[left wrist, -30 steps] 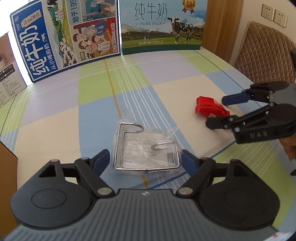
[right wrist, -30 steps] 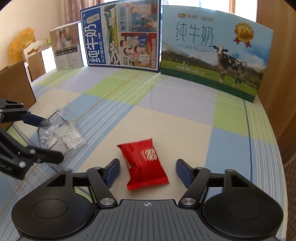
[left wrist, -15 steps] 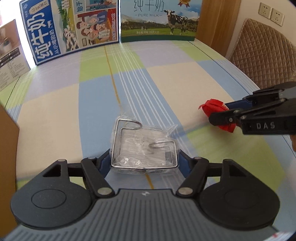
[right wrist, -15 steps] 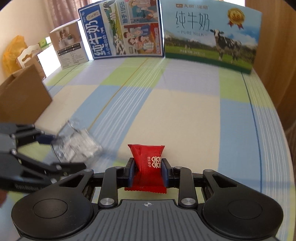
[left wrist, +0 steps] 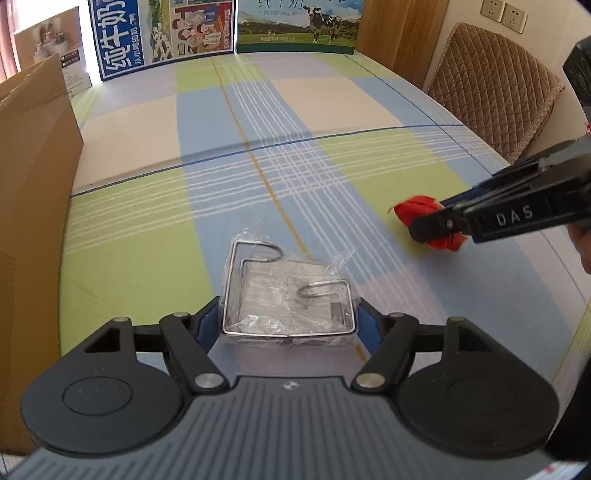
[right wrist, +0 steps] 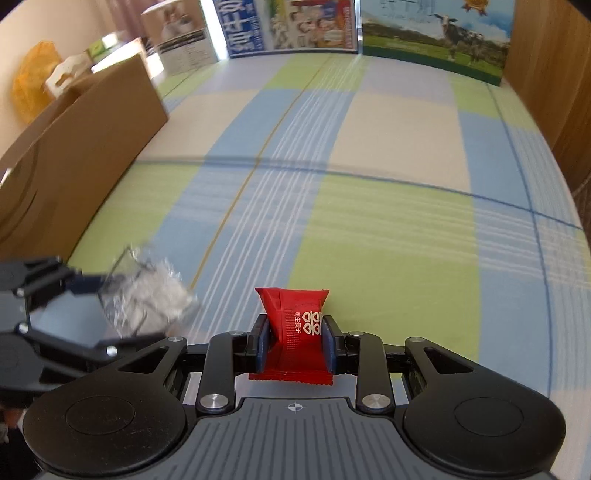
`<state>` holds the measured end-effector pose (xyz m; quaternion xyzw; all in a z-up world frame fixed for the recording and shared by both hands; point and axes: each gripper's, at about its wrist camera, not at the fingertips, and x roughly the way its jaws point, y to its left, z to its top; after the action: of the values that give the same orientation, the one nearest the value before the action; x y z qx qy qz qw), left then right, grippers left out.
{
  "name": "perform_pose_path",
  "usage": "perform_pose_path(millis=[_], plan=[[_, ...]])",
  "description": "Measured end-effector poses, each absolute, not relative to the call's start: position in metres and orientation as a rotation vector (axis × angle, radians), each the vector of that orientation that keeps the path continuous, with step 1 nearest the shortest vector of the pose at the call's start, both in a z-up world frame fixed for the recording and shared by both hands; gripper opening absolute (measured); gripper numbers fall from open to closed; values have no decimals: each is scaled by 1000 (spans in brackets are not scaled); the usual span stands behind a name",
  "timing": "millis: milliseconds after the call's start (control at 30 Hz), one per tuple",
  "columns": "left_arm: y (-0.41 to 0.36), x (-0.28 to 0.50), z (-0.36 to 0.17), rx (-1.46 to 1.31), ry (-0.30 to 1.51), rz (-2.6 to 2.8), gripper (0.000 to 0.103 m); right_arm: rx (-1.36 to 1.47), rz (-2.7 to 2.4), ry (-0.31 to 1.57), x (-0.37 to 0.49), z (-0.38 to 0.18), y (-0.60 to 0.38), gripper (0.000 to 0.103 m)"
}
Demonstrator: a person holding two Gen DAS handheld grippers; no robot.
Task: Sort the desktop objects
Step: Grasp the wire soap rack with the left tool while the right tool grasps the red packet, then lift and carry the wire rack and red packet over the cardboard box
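A wire metal hook in a clear plastic bag [left wrist: 288, 291] sits between the blue pads of my left gripper [left wrist: 288, 317]. The pads touch its two sides, the jaws are opening slightly, and the bag hangs just above the checked tablecloth [left wrist: 332, 122]. My right gripper [right wrist: 294, 328] is shut on a red candy packet [right wrist: 295, 317], which stands upright between its pads. From the left wrist view the right gripper [left wrist: 432, 221] holds the red packet [left wrist: 417, 206] at the right. The right wrist view shows the left gripper [right wrist: 118, 310] with the blurred bag [right wrist: 155, 299] at lower left.
A brown cardboard box [left wrist: 33, 184] stands along the left side of the table, also seen as the box [right wrist: 74, 155] in the right wrist view. Milk cartons [left wrist: 295, 22] line the far edge. A quilted chair [left wrist: 491, 85] stands beyond the table's right edge.
Both grippers went from open around their objects to closed on them. They then drew back toward the near side with the bag and the red packet, and the cardboard box came into view at left.
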<state>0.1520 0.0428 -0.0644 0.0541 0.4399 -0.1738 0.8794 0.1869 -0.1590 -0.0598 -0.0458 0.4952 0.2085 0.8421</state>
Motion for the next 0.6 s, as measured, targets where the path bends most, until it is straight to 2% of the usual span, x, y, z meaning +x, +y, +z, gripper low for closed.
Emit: perform_pose_path(millis=[200, 367, 600], plan=[[52, 155, -66, 74, 891, -361, 80, -86, 439, 1035, 182, -66, -166, 27], [49, 153, -61, 109, 854, -367, 80, -137, 427, 1029, 175, -70, -159, 42], [49, 157, -65, 96, 863, -377, 80, -155, 418, 1005, 176, -72, -151, 43]])
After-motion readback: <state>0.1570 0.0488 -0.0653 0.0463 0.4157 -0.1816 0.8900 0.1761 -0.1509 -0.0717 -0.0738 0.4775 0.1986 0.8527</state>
